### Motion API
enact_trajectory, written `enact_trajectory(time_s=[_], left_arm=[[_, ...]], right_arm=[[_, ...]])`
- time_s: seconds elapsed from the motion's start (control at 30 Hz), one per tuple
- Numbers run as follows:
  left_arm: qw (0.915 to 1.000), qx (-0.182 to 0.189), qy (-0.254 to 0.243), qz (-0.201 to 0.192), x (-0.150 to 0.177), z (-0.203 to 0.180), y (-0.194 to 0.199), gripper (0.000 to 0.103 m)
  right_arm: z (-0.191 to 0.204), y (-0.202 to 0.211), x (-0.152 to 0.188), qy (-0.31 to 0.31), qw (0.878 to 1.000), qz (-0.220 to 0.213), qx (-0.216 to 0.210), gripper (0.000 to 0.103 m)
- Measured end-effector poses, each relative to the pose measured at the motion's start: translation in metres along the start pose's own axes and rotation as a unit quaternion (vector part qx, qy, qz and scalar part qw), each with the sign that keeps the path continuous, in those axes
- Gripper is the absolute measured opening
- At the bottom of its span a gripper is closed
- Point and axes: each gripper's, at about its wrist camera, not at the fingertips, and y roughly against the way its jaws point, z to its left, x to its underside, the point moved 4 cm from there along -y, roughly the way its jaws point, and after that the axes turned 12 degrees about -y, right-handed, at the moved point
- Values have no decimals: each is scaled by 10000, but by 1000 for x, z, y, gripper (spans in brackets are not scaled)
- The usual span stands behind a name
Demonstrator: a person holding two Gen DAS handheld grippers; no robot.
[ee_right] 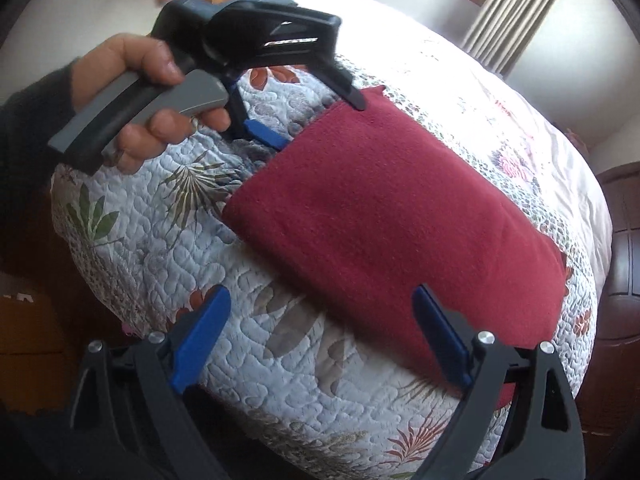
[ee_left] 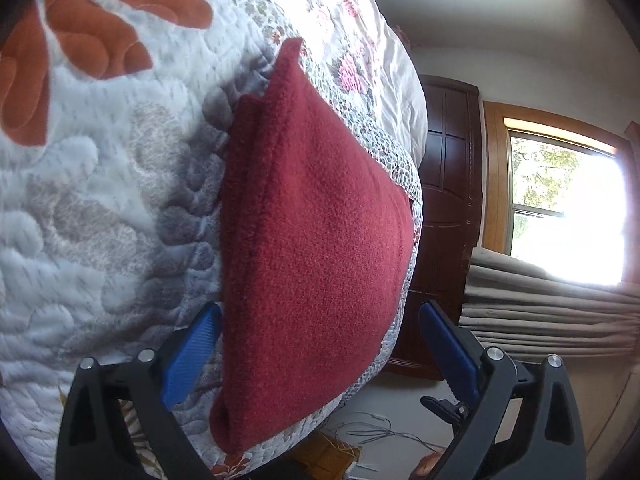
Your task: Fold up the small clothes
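Left tongs (ee_left: 320, 344) agape; right tongs (ee_right: 320, 332) agape.

The left claw (ee_right: 316, 120) — its blue pads half hidden behind the red cloth (ee_right: 392, 216) — looks blurred in the right wrist view.

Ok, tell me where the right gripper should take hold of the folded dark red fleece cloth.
Take the folded dark red fleece cloth at its near corner, coming in low from the bed's edge with the open right gripper. That corner lies nearest its fingers, and the stacked layers probably give a firm pinch.
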Motion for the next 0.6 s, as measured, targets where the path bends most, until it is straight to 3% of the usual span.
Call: enact_trajectory(time_s=[0.2, 0.33, 0.47, 0.6], left_arm=[[9995, 258, -22, 202, -19, 5, -16, 99], [9987, 435, 69, 265, -29, 14, -23, 99], [9967, 758, 219, 205, -37, 19, -19, 99], [9956, 888, 220, 183, -37, 20, -21, 99]], right_arm=[[24, -28, -10, 360, 9993, 76, -20, 92], [38, -40, -9, 878, 9950, -96, 474, 92], [59, -56, 11, 1864, 9717, -448, 1380, 91], [75, -76, 27, 2475, 9509, -551, 1775, 90]])
